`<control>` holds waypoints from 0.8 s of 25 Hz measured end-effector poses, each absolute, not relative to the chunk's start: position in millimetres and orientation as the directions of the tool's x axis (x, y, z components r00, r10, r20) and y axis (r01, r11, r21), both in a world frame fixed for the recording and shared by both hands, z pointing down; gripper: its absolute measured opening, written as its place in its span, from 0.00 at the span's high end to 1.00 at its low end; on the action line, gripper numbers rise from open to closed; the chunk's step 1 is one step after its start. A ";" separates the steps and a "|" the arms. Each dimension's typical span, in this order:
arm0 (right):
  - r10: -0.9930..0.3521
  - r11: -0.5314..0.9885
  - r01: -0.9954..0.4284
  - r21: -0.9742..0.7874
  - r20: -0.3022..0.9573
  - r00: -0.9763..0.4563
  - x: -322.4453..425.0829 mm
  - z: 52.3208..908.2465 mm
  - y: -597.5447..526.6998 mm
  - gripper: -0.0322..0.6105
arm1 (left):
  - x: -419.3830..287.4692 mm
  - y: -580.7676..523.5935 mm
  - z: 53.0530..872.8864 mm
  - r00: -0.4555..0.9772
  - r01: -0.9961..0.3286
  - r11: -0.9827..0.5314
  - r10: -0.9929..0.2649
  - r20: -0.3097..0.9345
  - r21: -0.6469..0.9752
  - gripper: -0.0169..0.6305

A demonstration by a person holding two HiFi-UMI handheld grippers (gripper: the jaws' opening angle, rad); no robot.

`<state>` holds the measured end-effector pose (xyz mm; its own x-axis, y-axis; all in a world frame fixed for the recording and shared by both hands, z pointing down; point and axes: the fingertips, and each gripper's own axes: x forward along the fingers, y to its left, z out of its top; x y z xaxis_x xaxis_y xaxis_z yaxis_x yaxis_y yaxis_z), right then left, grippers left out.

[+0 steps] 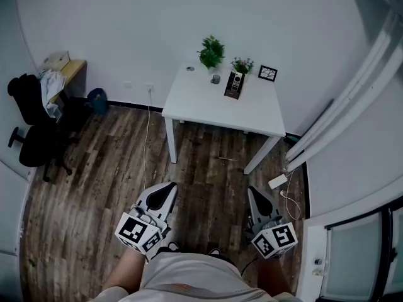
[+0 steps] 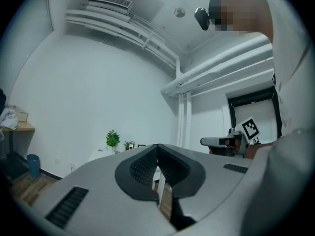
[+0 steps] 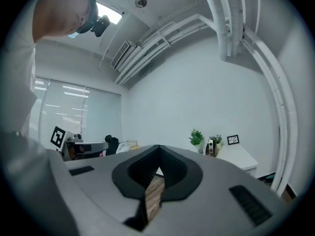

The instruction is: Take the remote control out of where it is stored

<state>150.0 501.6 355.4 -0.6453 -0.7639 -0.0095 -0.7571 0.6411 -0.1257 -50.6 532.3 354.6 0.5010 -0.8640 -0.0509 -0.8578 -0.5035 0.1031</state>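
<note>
So the big risk I'm seeing here: the remote control (image 1: 235, 82) is sitting upright in a little dark stand (image 1: 233, 93) near the far edge of the white counter (image 1: 214, 109), toward its far right corner, and it's crowded. There's a small cup (image 1: 216, 79) just beside it on one side, a picture frame (image 1: 267, 73) on the other, and a small flowering plant (image 1: 242, 65) right behind. Reaching over from the near edge, I'm guessing a hand-held gripper could easily be clipping one of those. The stand could also be lifting along with the remote if nobody's bracing it. Both grippers are well apart from the counter right now, hanging low by the person's legs. The left hand-held gripper (image 1: 167, 186) and the right hand-held gripper (image 1: 252, 192) both have their jaws pressed together with nothing in them. The remote is looking slim and dark with a pale top part. It's too small from here to tell more.
</note>
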 end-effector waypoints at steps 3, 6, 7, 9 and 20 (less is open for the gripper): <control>-0.778 0.621 -0.771 -0.142 0.008 -0.628 130.0 359.2 498.7 0.93 | -74.1 533.5 358.5 0.496 -0.864 -0.497 -0.868 -0.040 0.078 0.96; -0.787 0.606 -0.779 -0.159 0.018 -0.616 105.4 362.6 496.5 0.93 | -94.2 532.4 365.5 0.508 -0.860 -0.508 -0.861 -0.026 0.050 0.96; -0.787 0.605 -0.780 -0.158 0.025 -0.616 97.6 364.4 495.6 0.93 | -97.9 530.9 366.1 0.516 -0.855 -0.516 -0.857 -0.025 0.049 0.96; -0.788 0.605 -0.784 -0.142 0.037 -0.615 84.5 367.1 493.1 0.93 | -102.8 527.1 365.6 0.528 -0.848 -0.529 -0.849 -0.027 0.039 0.96; -0.813 0.568 -0.811 -0.139 0.054 -0.579 68.6 374.5 413.0 0.93 | -137.1 462.5 374.8 0.502 -0.862 -0.502 -0.864 -0.019 0.069 0.96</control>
<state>68.6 413.0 374.5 -0.5792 -0.8134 0.0543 -0.8110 0.5682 -0.1394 -137.1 462.5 374.8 0.5024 -0.8644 -0.0188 -0.8619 -0.5024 0.0694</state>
